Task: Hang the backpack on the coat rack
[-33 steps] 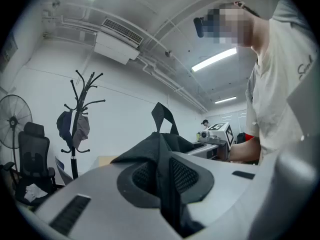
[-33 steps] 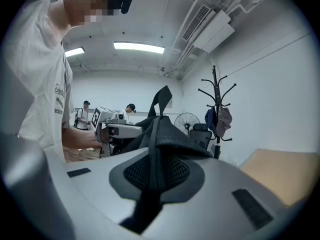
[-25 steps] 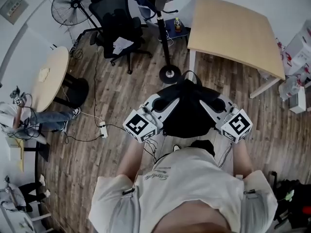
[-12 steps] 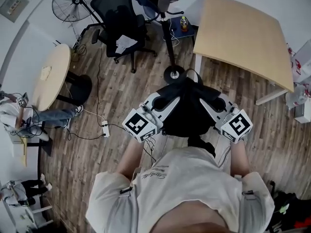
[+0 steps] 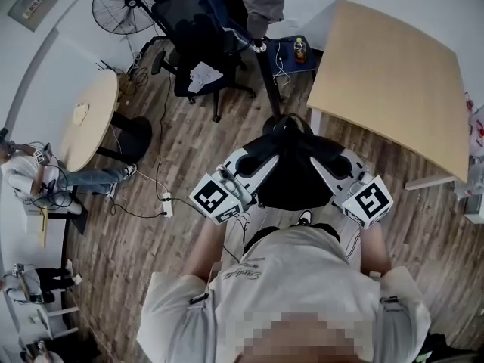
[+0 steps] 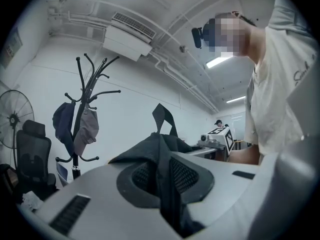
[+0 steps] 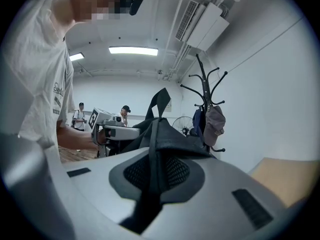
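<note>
1. Head view shows the left gripper [image 5: 253, 161] and the right gripper [image 5: 338, 162] each clenched on the black backpack [image 5: 295, 174], one at each upper side, in front of the person's chest.
2. Left gripper view and right gripper view confirm the grip: dark strap fabric is pinched between each pair of jaws.
3. The backpack hangs between the two grippers, clear of the floor. Its top loop [image 6: 162, 115] stands upright on the side facing the coat rack [image 5: 266, 74].
4. Change over the last second: both grippers and the backpack keep the same place in the head view, and the grip is unchanged. The coat rack's base has slid down the frame and now lies just beyond the top loop, partly covered by it. The rectangular table [image 5: 393, 74] and the office chair [image 5: 198, 44] have also drawn closer.
5. Judgement: the carry toward the rack is nearly complete and hanging has not begun. The hooks stand above gripper level in both gripper views, so the loop will probably have to be raised.
6. A grey cap [image 6: 88, 128] and a dark blue item [image 6: 63, 125] already occupy the rack's lower hooks. The upper hooks [image 6: 95, 69] appear free.
7. Surface: a wood-plank floor [image 5: 181, 157], with a cable and power strip [image 5: 166, 201] to the left of the grippers.
8. Room: a fan [image 5: 127, 2] behind the chair, a round table [image 5: 89, 119] at left, a seated person [image 5: 34, 180] at the far left, and a ceiling air unit [image 6: 129, 34] under white walls.
</note>
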